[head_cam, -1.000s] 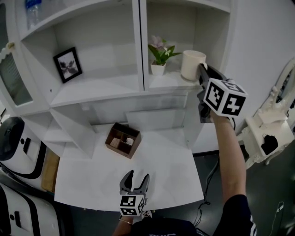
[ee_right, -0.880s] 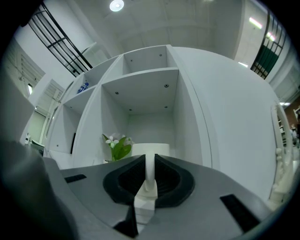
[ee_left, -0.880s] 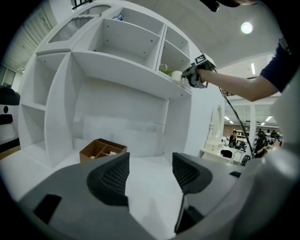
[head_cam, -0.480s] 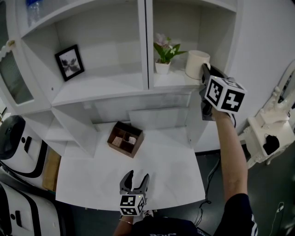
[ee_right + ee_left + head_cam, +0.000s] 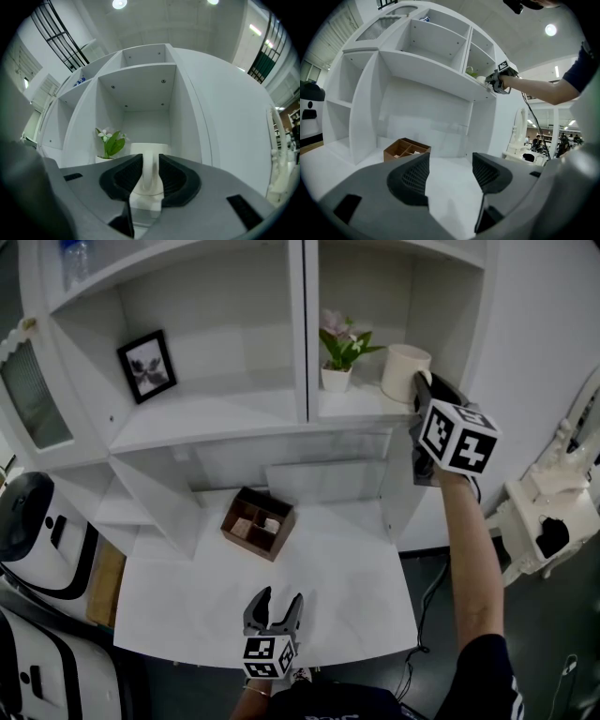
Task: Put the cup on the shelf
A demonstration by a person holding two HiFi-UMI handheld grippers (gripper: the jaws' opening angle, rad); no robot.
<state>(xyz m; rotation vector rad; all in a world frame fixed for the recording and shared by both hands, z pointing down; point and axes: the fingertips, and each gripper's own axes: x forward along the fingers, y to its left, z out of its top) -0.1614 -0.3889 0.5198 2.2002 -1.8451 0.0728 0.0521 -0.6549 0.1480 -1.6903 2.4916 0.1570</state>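
The cream cup [image 5: 403,371] stands on the upper right shelf [image 5: 361,407], beside a small potted plant [image 5: 339,357]. My right gripper [image 5: 419,382] reaches up to it from the right. In the right gripper view the cup's handle [image 5: 151,173] sits between the two pads of the right gripper [image 5: 151,177]; the jaws are opening, with only thin gaps beside the handle. My left gripper [image 5: 277,602] hovers low over the white table [image 5: 328,596] near its front edge, open and empty, as the left gripper [image 5: 450,171] view shows.
A brown wooden divided box [image 5: 258,523] sits at the back of the table. A framed picture [image 5: 148,367] leans in the left shelf bay. A white ornate stand [image 5: 548,521] is at the right, and black-and-white machines [image 5: 28,531] at the left.
The head camera has shifted slightly, so the shelf sits a little further right in view. The right gripper stays at the cup on the shelf. The left gripper has not moved.
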